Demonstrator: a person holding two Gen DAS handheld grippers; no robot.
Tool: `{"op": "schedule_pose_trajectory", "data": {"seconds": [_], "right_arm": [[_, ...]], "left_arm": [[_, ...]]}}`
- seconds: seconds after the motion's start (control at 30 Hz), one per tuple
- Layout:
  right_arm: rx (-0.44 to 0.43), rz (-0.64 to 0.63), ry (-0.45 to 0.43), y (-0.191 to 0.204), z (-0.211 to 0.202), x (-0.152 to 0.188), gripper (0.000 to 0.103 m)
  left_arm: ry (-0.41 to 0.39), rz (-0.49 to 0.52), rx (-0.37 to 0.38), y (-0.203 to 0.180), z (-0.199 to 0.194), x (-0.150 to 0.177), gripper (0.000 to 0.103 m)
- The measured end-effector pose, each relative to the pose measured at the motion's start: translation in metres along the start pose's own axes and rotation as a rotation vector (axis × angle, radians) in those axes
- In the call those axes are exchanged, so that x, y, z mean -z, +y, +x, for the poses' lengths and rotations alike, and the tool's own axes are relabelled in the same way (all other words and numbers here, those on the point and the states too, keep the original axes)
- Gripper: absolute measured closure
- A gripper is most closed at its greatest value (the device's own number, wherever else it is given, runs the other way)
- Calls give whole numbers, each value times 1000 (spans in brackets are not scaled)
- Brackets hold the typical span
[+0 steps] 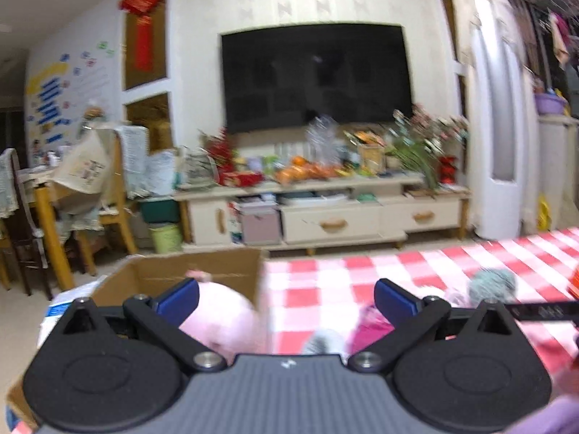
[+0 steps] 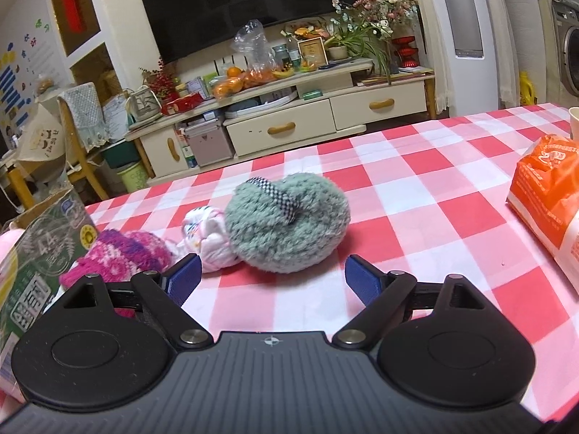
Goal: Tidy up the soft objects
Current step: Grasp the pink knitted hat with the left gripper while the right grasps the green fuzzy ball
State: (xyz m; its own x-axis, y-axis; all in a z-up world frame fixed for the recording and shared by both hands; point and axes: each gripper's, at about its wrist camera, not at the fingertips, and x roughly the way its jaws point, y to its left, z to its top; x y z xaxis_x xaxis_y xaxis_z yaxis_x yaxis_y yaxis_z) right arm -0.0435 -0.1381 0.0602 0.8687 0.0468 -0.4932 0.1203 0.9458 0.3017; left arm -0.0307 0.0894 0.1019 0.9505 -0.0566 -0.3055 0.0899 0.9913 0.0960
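A fluffy grey-green ball (image 2: 289, 228) with a checkered strap lies on the red-checked tablecloth (image 2: 416, 195), just beyond my open right gripper (image 2: 273, 282). Beside it are a white patterned bundle (image 2: 210, 238) and a pink-purple fuzzy piece (image 2: 126, 256). In the left wrist view my left gripper (image 1: 286, 300) is open and holds nothing, hanging over the edge of a cardboard box (image 1: 217, 267) with a pink plush (image 1: 224, 318) inside. The grey-green ball (image 1: 492, 284) and a magenta soft piece (image 1: 369, 329) show blurred on the cloth.
An orange-and-white bag (image 2: 550, 195) lies at the right of the table. The box's printed side (image 2: 39, 256) stands at the left table edge. Beyond the table are a TV cabinet (image 2: 289, 115), wooden chairs (image 1: 54, 209) and a green bin (image 2: 134, 177).
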Motion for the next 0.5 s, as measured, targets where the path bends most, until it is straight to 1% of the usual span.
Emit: {"op": "schedule_pose_trajectory", "data": {"seconds": [0.2,0.3,0.4,0.5], "right_arm": [[-26,35,-15,-14,9,-11,0],[-41,39,-28,-20,16,-17,0],[-41,21,-31,-23,23,-21,0],[-37,8,-14,-25,32,-22,0]], "left_arm": [[113,13,84,-28,27,-1,1],[145,70,121,-43,43,-1,2],[186,102,135,-53,62,1,3],[241,117,144,-56,78,4,5]]}}
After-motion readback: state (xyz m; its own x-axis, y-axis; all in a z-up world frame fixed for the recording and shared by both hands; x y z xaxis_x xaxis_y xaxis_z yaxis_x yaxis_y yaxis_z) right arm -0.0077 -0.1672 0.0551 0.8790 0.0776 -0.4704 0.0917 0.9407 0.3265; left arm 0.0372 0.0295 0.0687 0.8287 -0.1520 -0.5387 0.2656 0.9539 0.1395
